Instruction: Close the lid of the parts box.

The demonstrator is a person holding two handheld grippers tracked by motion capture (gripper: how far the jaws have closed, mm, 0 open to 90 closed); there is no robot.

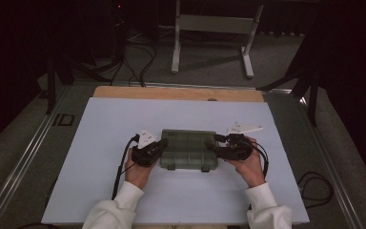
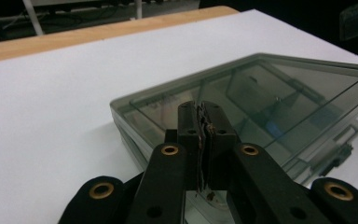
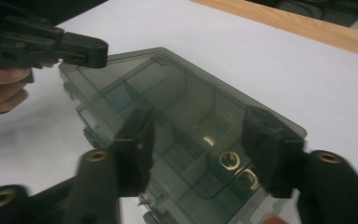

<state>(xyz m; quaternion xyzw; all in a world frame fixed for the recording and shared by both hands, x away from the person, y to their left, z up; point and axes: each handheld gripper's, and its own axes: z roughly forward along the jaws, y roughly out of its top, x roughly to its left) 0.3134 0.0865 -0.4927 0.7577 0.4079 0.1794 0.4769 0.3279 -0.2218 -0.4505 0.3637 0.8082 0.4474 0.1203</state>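
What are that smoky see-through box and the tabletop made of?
The box looks like tinted hard plastic: its inner dividers show through the glossy lid, which reflects light. The table seems to be wood, with a tan, grainy far edge, under a matte white sheet, perhaps paper or foam board.

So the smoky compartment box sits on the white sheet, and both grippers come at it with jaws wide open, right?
Not quite. The left gripper has its jaws shut, resting at the lid of the box in the left gripper view. The right gripper is open over the box, which sits on the white sheet.
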